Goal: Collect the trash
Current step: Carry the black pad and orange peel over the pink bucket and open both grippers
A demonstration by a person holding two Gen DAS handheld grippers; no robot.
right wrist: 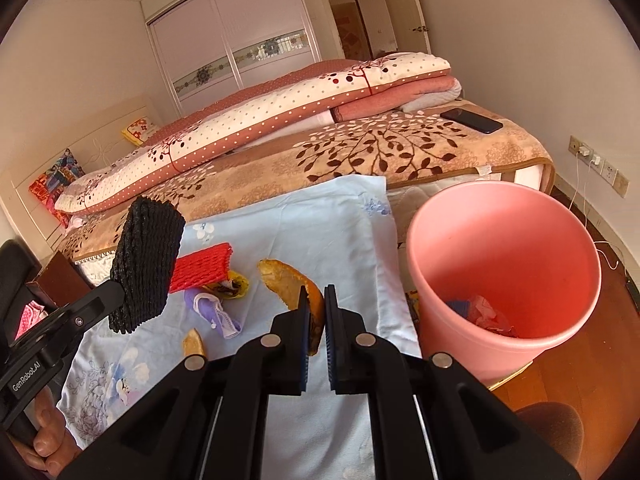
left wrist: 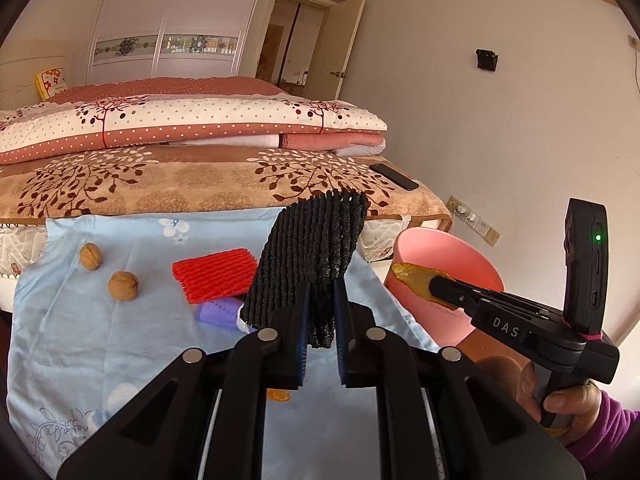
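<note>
1. The left tongs (left wrist: 320, 316) are clamped on a black foam net (left wrist: 310, 256). The net sticks up above the blue cloth (left wrist: 120, 340).
2. The right tongs (right wrist: 317, 320) are clamped on an orange peel (right wrist: 292, 286). In the left wrist view the peel (left wrist: 416, 280) sits in front of the pink bin (left wrist: 444, 256).
3. The pink bin (right wrist: 500, 280) stands just beside the cloth, and some trash (right wrist: 486, 312) lies at its bottom.
4. On the cloth lie a red foam net (left wrist: 216, 274), a purple wrapper (left wrist: 218, 314) and two walnuts (left wrist: 123, 286).
5. A small peel piece (right wrist: 194, 342) and a yellow scrap (right wrist: 234, 285) lie there too.
6. A phone (right wrist: 472, 120) rests on the bed (right wrist: 400, 140).
</note>
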